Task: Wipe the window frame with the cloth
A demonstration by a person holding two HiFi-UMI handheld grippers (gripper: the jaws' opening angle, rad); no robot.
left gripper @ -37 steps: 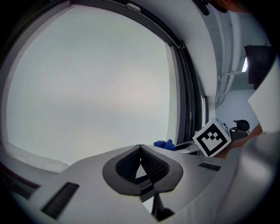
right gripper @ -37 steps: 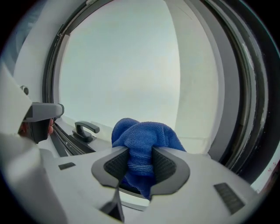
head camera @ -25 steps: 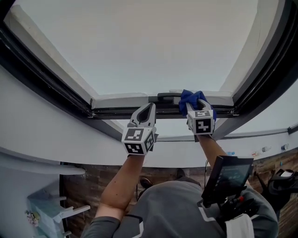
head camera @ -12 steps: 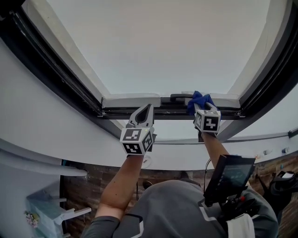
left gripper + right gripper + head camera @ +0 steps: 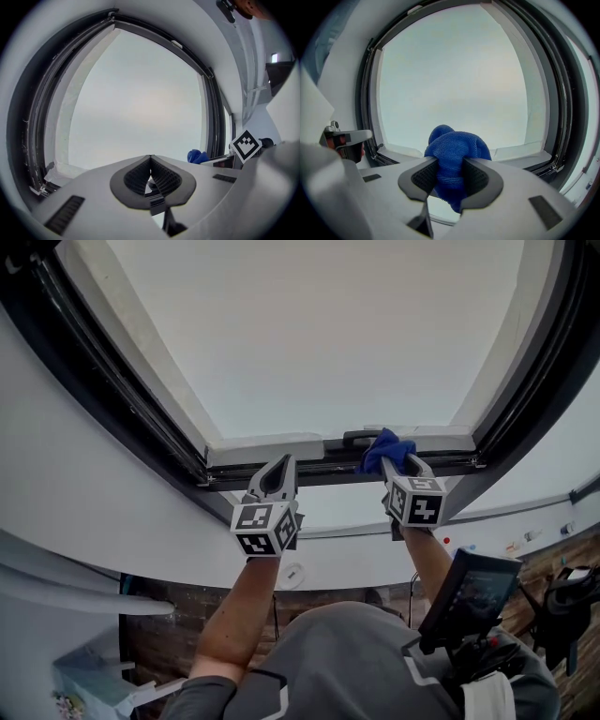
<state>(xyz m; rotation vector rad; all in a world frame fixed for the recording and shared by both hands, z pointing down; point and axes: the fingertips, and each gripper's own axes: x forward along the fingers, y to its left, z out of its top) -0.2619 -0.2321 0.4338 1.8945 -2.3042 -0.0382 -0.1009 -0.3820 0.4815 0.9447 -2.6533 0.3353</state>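
A bunched blue cloth [image 5: 384, 450] [image 5: 454, 150] is clamped in my right gripper [image 5: 397, 463] [image 5: 451, 169], and it touches the bottom rail of the dark window frame [image 5: 281, 470] beside a black handle [image 5: 356, 438]. It also shows as a small blue lump, the cloth [image 5: 198, 156], in the left gripper view. My left gripper [image 5: 276, 476] [image 5: 150, 161] is held up just below the same rail, left of the cloth, jaws pressed together with nothing between them. The pale window pane [image 5: 319, 334] fills the frame.
White wall [image 5: 84, 493] surrounds the frame on the left and below. The frame's dark side rails [image 5: 112, 381] run up on the left and right. A tablet-like device [image 5: 469, 592] hangs at the person's chest, and a white rack [image 5: 94, 690] stands at the lower left.
The right gripper with the cloth slid first to the right along the bottom rail, then back a little to the left. The left gripper drifted slightly left. The head view shifted.
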